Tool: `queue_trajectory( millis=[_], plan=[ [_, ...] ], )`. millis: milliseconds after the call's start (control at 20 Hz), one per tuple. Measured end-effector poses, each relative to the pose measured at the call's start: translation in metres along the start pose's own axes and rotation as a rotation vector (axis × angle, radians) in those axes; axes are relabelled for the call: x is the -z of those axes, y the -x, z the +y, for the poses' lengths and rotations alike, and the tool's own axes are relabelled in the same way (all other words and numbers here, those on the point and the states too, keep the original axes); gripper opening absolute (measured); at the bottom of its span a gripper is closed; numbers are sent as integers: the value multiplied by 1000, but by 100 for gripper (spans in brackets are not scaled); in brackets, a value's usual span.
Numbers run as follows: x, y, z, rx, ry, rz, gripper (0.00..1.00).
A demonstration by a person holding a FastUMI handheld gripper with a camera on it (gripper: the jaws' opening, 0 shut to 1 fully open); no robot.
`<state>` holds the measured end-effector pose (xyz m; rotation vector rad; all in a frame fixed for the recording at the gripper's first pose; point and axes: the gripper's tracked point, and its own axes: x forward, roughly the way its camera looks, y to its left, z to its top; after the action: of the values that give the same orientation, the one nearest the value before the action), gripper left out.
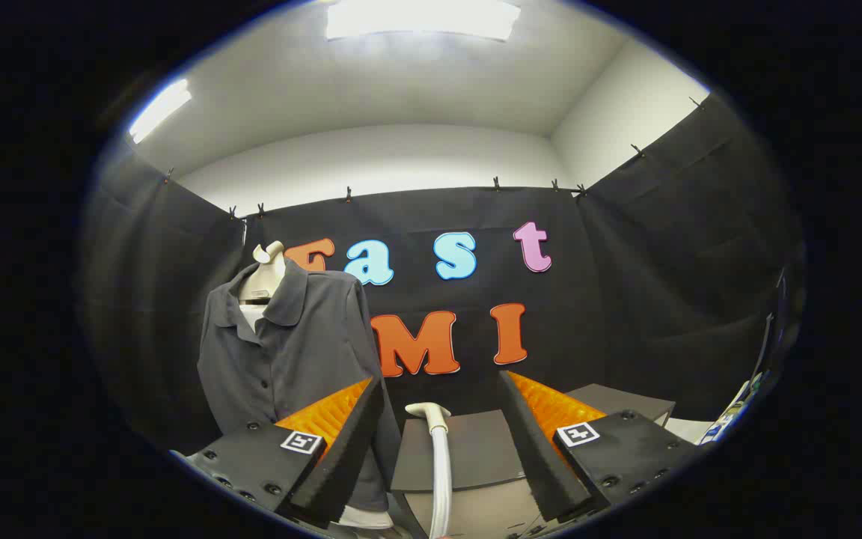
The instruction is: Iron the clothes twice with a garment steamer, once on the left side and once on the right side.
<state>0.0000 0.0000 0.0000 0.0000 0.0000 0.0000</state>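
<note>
Gripper view gives us one dark grey collared shirt [292, 340], soft and matte, draped on a pale mannequin bust [266, 273] beyond our left finger. Next comes one flat dark box [468, 449] on the table. Then one white steamer head [429, 410] on a smooth curved hose [440, 479] rises between our fingers. Our tool [440, 438] stands apart, gripping nothing.

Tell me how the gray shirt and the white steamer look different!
The gray shirt is dark, wide and hangs on a pale mannequin, beyond the left finger. The white steamer is light, thin and tube-shaped, standing between the fingers of the open tongs. The shirt is soft cloth; the steamer looks hard. Both stand upright.
</note>
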Motion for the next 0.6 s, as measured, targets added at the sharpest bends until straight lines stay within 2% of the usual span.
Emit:
queue_trajectory(
  millis=[150, 600],
  plan=[
    [0, 3, 0, -4, 2, -8, 98],
    [3, 17, -21, 51, 34, 4, 98]
  ],
)
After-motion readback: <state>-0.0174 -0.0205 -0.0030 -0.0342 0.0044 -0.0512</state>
